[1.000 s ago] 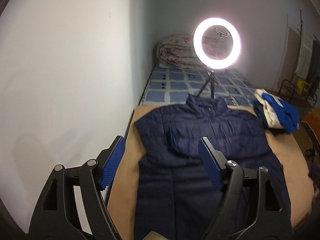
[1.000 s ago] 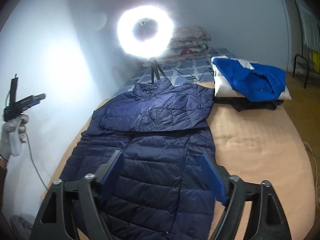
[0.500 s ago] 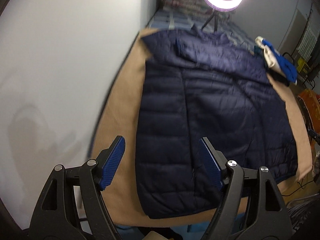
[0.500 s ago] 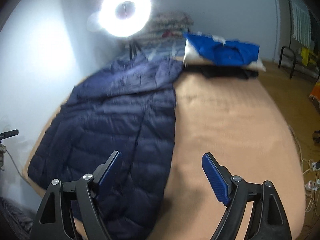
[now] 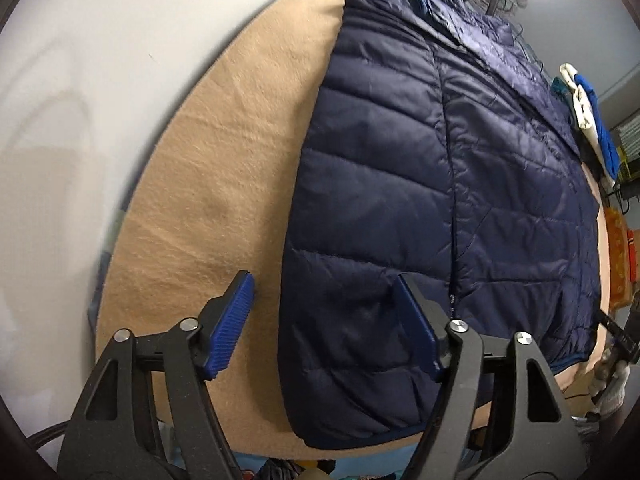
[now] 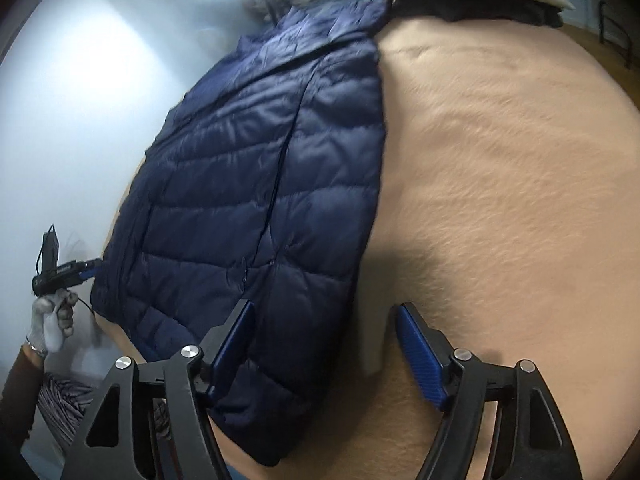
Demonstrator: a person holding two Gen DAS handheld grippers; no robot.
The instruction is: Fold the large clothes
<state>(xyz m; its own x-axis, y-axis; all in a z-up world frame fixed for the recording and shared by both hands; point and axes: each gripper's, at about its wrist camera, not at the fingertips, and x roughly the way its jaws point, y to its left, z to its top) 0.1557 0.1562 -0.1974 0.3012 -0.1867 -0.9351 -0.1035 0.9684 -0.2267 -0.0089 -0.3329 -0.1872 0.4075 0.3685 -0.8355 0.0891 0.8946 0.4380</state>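
1. Near the hem of the jacket, which lies flat on the tan blanket with its sleeves folded across the chest, both grippers hover with jaws spread and nothing held.
2. Left gripper: it straddles the jacket's side edge at the hem corner; lower it so one finger slides under the fabric before closing.
3. Right gripper: it straddles the opposite edge; take the matching corner.
4. Pinch both layers, since puffy, slick cloth likely slips.
5. Lift both corners evenly and carry the hem toward the collar.
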